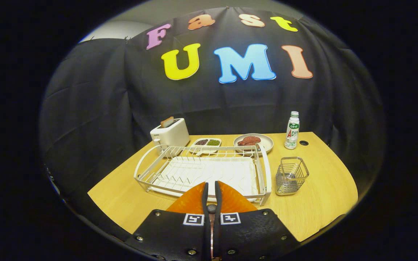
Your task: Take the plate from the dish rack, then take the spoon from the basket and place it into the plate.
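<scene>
The gripper (212, 190) is clenched on the orange plate (230, 199), held edge-on between its fingers just before the dish rack (267, 170), while the basket (291, 175), spoon not discernible inside, stands at two o'clock, near.

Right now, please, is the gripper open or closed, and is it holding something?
Gripper: closed on the rim of the orange plate, near the front of the dish rack.
</scene>
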